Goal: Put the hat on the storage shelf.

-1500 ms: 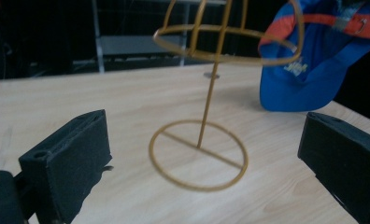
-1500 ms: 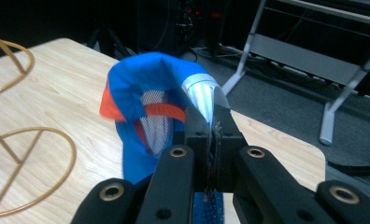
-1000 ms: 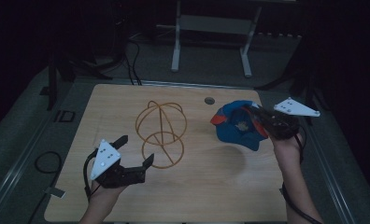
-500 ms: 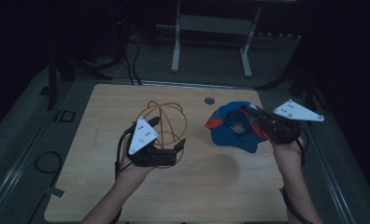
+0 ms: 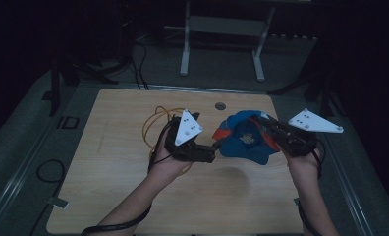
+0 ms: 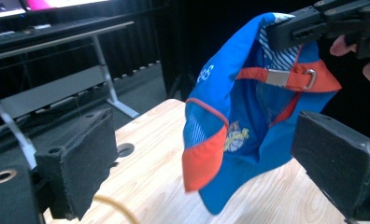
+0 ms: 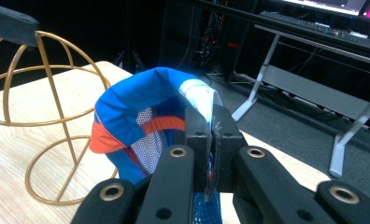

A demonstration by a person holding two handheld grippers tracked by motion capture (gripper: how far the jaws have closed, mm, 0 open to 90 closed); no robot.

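Right gripper (image 5: 276, 132) clamped on blue cap (image 5: 244, 140), lifted above table (image 5: 124, 113) right of centre. Left gripper (image 6: 211, 172) wide open, nearing brim: grip opposite edge squarely, clear of gold wire stand (image 7: 43, 116).

The blue fabric cap with orange trim (image 6: 239, 116) carries pale characters at about 11 o'clock on its panel, seemingly "88" but too blurred to confirm, and a small unreadable yellow emblem near its centre.
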